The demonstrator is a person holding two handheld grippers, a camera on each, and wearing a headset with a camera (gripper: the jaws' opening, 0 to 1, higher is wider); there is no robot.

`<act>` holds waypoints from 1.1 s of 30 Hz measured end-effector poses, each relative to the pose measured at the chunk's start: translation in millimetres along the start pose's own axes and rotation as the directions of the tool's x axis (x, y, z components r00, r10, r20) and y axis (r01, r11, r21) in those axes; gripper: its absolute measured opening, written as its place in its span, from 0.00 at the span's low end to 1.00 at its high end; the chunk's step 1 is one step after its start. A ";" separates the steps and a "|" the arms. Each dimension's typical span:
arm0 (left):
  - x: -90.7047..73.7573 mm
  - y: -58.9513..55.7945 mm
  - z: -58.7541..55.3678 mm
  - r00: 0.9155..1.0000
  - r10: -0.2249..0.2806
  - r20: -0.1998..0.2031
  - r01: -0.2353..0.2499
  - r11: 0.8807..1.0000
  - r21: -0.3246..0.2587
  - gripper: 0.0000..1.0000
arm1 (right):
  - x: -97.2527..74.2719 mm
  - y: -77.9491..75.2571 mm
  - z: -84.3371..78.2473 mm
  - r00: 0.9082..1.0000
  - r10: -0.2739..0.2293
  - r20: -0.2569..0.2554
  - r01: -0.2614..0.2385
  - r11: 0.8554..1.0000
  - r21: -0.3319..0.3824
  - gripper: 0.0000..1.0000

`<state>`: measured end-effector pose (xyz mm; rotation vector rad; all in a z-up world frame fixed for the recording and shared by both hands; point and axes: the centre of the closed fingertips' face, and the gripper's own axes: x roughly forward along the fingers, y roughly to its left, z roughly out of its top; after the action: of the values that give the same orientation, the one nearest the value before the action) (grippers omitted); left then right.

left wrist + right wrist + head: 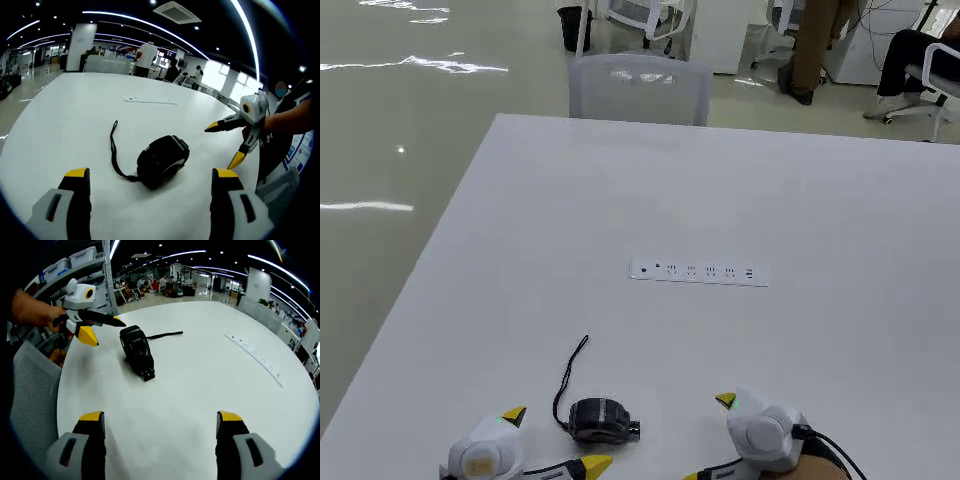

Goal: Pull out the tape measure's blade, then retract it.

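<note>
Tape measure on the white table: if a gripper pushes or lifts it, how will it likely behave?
The tape measure looks rigid, squat and probably dense for its size. Pushed, it would likely slide on the smooth table rather than roll. Its wrist strap lies in a loose curve, so probably floppy, trailing behind.

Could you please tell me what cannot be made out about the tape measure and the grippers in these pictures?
- Tape measure: any printing on its case is too small in the head view, and dark and blurred in both gripper views.
- Left gripper and right gripper: handles cut off by the head view's bottom edge.
- Power strip: markings too small in the head view.
</note>
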<state>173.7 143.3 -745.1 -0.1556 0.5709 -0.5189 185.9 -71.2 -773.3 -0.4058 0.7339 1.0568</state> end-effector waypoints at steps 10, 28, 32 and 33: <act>-44.4 3.8 0.5 0.999 -0.020 0.027 0.017 0.992 0.129 0.99 | -62.9 -4.0 -25.4 0.983 -0.140 0.115 0.127 0.985 0.114 1.00; -125.8 19.1 -10.6 0.994 0.050 0.094 -0.062 0.990 0.126 0.99 | -160.4 12.3 -80.2 0.947 -0.301 0.110 0.272 0.937 0.220 1.00; -131.9 14.4 -18.6 0.996 0.038 0.077 -0.047 0.991 0.124 0.99 | -175.5 15.1 -88.4 0.936 -0.331 0.117 0.294 0.921 0.255 1.00; -132.9 14.2 -19.2 0.997 0.039 0.073 -0.047 0.993 0.111 0.99 | -177.8 14.3 -91.8 0.934 -0.335 0.122 0.297 0.921 0.252 1.00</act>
<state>73.8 223.2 -701.9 -0.0540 0.4740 -0.5001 89.7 -235.4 -709.8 -0.2253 0.6102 0.6799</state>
